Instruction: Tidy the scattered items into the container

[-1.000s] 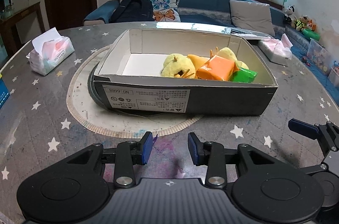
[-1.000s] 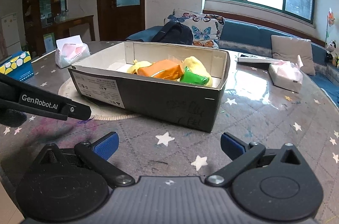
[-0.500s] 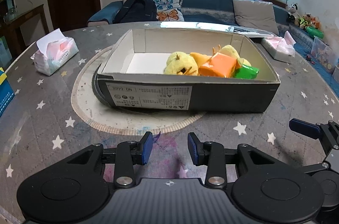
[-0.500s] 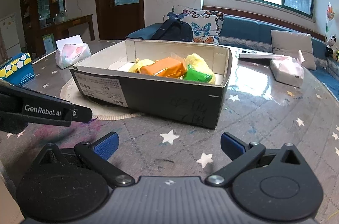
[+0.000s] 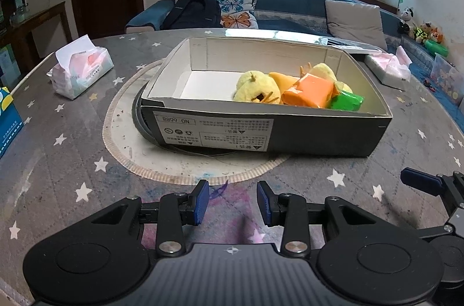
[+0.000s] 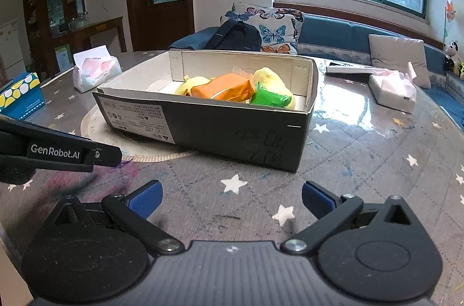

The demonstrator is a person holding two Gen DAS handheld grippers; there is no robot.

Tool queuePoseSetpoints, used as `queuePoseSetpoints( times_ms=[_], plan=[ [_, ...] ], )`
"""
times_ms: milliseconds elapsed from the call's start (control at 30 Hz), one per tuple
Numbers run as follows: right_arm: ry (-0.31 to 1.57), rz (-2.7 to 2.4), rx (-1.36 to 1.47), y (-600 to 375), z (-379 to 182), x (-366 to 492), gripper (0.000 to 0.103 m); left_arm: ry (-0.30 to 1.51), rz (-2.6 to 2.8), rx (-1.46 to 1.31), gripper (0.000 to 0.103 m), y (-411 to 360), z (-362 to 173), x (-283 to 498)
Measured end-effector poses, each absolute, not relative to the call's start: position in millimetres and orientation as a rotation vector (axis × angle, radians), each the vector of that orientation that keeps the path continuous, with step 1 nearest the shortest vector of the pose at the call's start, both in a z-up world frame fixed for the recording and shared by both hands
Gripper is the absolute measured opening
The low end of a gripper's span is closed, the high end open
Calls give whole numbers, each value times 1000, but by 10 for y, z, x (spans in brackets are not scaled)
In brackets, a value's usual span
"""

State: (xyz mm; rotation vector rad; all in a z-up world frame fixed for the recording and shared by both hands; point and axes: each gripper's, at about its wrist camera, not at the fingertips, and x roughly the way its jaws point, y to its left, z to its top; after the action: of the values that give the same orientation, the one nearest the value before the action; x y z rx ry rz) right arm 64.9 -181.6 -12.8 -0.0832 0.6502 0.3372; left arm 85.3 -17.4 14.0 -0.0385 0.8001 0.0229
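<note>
Left claw (image 5: 233,203) tilts downward, jaws closing, nothing between the blue pads. Right claw (image 6: 231,198) sits beside it, jaws spread wide, also empty.

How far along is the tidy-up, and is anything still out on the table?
Done: the yellow plush toys, orange packet and green packet lie inside the cardboard box. In hand: nothing; the left gripper is closing on empty air, the right gripper is open. Left: no scattered items visible; only tissue packs remain out.
</note>
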Motion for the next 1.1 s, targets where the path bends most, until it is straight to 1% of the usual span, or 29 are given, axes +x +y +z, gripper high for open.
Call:
queuePoseSetpoints(
  times_ms=[1100],
  plan=[
    [724,317,-58,-1708,-140,1006,103,857,26,-4,38,-176,102,1212]
  ],
)
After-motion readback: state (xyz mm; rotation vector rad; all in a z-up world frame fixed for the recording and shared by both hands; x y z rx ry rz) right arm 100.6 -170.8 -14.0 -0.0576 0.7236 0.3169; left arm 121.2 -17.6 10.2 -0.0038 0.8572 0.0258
